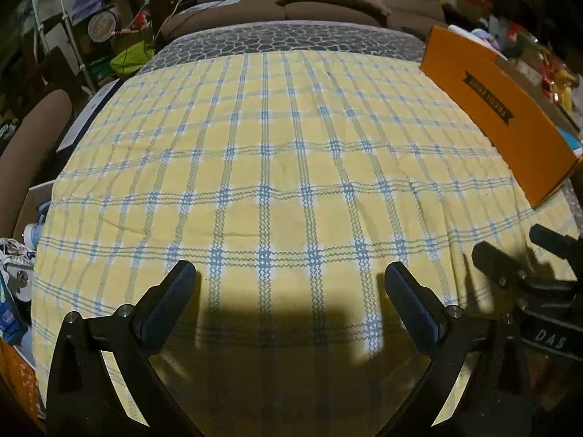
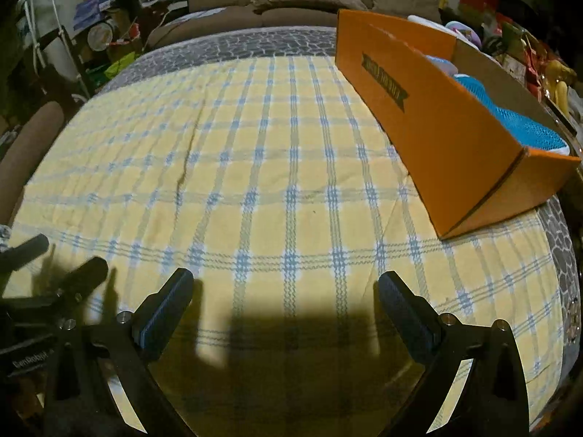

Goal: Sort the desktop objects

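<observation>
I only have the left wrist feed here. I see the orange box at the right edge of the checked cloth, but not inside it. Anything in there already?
Observer: Yes. From the right wrist view the orange box is open on top, and a blue mesh item lies inside it.
Operator: Anything else in it?
Observer: A pale item shows at the far end, too hidden to identify.
Operator: Is my right gripper holding anything?
Observer: No. The right gripper is open, with only the checked cloth between its fingers.
Operator: And where is the box relative to it?
Observer: Ahead and to its right, with its near corner resting on the cloth.
</observation>
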{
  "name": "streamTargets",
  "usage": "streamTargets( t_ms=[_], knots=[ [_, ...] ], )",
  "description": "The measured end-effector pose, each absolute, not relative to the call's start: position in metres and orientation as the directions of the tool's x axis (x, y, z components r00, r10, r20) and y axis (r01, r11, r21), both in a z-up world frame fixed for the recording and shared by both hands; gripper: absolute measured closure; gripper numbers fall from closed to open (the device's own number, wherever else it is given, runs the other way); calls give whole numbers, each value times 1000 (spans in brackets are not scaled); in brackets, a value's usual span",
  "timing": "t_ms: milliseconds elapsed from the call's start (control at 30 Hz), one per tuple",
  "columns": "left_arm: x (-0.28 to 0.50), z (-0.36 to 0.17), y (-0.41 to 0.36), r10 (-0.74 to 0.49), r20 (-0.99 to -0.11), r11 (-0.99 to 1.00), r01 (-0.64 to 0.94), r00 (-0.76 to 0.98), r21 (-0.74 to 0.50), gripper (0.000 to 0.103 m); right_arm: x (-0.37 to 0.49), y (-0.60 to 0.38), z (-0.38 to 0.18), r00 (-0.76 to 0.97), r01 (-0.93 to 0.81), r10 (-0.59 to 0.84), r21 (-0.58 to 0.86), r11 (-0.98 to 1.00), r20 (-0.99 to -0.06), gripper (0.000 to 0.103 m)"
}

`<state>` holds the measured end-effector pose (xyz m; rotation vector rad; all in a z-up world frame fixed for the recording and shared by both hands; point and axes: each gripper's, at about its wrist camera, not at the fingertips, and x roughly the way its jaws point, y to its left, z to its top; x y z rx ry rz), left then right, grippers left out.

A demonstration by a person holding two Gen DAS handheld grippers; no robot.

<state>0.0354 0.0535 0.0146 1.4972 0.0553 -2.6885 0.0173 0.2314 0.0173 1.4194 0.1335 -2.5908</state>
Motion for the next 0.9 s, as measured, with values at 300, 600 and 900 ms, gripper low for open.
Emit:
streamTargets(
  t_ms=[300, 600, 900],
  knots=[
    [37, 1, 57, -52, -834, -996, 93, -550, 1, 0, 19, 233, 7, -550, 205, -106, -11, -979, -829, 0],
    [37, -1, 57, -46, -826, -996, 91, -562, -6, 0, 22, 233, 6, -570, 197, -105, -11, -980, -815, 0],
    [37, -1, 56, -43, -826, -996, 91, -561, -10, 0, 22, 232, 7, -572, 197, -104, -13, -980, -814, 0]
  ],
)
